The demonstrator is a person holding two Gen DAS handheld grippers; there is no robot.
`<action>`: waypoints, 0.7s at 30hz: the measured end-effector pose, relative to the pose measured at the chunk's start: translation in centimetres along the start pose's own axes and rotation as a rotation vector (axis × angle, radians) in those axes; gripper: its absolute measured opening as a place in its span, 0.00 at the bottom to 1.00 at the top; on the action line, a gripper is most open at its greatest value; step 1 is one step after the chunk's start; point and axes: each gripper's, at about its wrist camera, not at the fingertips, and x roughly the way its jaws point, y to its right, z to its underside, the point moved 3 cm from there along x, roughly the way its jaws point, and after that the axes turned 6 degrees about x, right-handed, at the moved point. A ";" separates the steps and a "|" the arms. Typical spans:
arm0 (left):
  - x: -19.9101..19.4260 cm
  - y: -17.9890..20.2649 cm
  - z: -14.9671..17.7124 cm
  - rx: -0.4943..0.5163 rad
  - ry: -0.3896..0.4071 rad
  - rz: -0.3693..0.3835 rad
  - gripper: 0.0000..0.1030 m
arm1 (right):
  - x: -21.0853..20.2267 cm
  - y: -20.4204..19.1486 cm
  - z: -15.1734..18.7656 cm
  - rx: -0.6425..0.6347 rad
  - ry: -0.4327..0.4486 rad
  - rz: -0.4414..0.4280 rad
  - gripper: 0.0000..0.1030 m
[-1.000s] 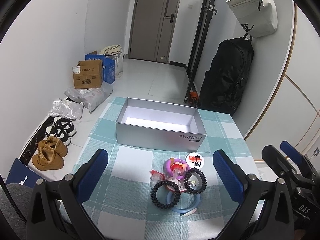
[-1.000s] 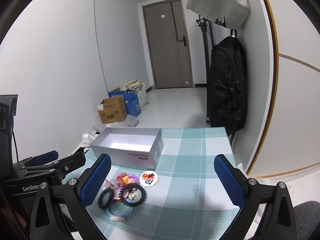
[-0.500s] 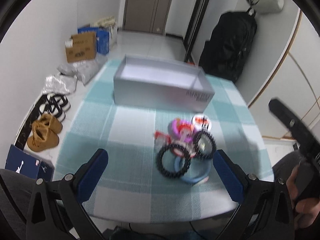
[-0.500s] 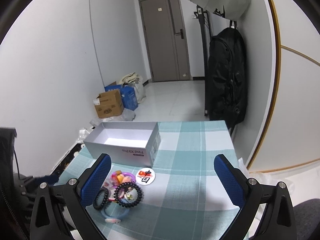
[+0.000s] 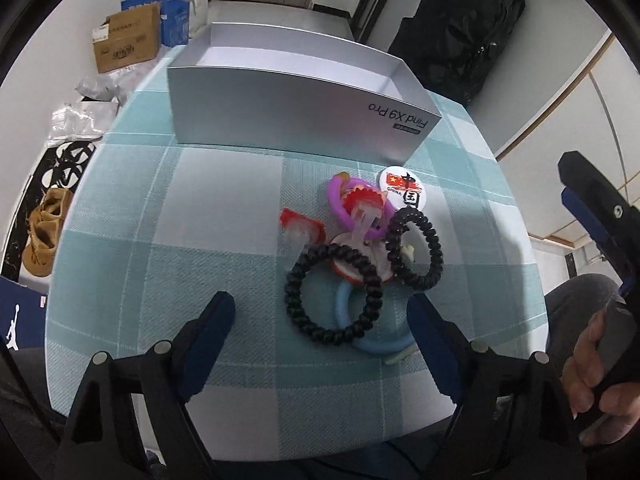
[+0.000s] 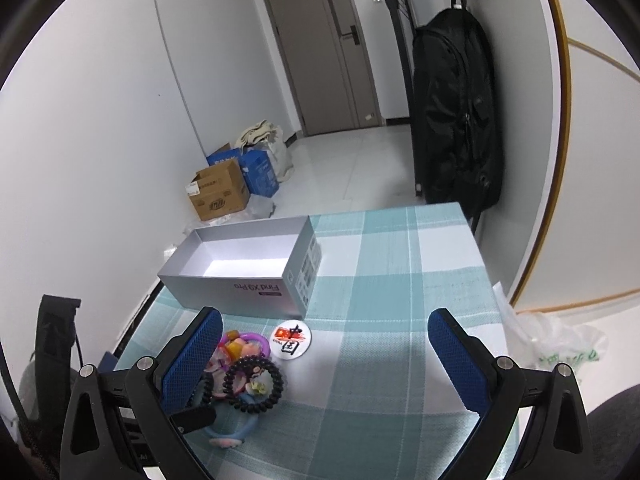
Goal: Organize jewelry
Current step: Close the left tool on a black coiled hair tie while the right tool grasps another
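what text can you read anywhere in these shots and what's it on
"Find X9 Pro": on the side of the silver box, upside down from the camera.
"CHINA" and the character "国": on the round white badge with a red flag, on the tablecloth.
Small dark label under the box's lettering: too small to read.
Print on the cardboard box on the floor: too blurred to read.

Black backpack (image 6: 456,112) by the wall, cardboard box (image 6: 218,194) and tan boots (image 5: 44,236) on the floor
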 end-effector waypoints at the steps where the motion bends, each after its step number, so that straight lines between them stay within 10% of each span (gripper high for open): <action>1: 0.0 0.0 0.0 0.001 0.004 0.001 0.81 | 0.1 0.0 0.0 0.000 -0.004 -0.001 1.00; 9: 0.4 0.2 -0.3 0.053 0.000 -0.006 0.40 | 0.4 -0.3 0.2 -0.020 -0.013 0.003 1.00; 21: -0.2 -1.4 -0.4 -0.043 0.005 0.064 0.36 | 1.1 -0.2 0.5 -0.005 -0.065 -0.025 1.00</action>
